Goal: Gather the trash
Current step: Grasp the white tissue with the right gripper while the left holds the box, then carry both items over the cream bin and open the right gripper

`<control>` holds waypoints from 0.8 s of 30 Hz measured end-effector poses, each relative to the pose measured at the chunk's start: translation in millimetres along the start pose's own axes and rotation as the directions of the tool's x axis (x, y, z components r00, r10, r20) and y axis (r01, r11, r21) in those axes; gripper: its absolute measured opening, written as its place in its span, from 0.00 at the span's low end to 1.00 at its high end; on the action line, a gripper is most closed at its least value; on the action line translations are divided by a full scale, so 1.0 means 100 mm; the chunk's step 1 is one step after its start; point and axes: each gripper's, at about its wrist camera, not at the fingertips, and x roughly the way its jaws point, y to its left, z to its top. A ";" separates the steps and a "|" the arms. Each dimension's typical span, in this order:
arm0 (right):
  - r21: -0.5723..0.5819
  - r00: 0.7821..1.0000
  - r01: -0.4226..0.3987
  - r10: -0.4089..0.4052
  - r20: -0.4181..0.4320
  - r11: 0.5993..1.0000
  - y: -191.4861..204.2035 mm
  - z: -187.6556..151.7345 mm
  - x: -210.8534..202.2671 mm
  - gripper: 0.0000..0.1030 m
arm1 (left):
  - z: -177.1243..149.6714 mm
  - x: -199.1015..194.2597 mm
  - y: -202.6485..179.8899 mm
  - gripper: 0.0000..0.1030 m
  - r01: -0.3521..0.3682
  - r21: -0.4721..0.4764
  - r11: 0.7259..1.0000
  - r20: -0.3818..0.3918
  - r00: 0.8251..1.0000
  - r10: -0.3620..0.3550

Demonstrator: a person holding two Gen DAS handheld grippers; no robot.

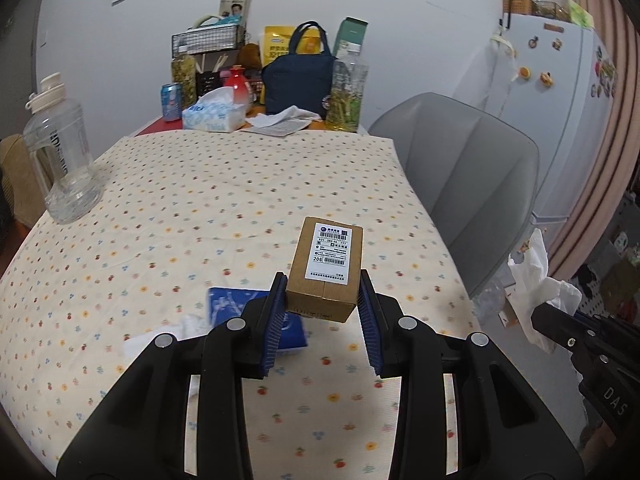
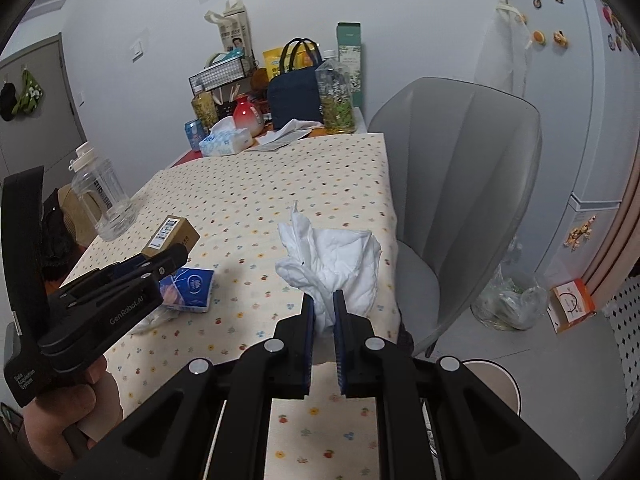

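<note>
Tissue wad pinched in right gripper, cardboard box clamped lengthwise in left gripper; trash bag sits on the floor far right, nearer the right hand.

Water jug on table's left, chair right, clutter behind.

The bench lies open across its middle beyond the blue tissue pack; the clear water jug blocks the left edge beyond the pack, clutter around the navy bag walls the far end, and the grey chair flanks the right
</note>
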 end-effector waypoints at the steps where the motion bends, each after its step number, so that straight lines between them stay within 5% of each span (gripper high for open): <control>1: 0.005 1.000 0.002 -0.002 0.002 1.000 -0.04 -0.01 -0.01 0.10 | 0.01 0.01 -0.06 0.34 0.004 0.009 1.000 -0.001 1.000 -0.004; 24: 0.187 0.993 0.116 -0.116 -0.011 0.976 -1.22 -0.34 -0.17 0.10 | -0.09 0.23 -1.39 0.34 0.116 0.202 0.973 -0.062 0.992 -0.106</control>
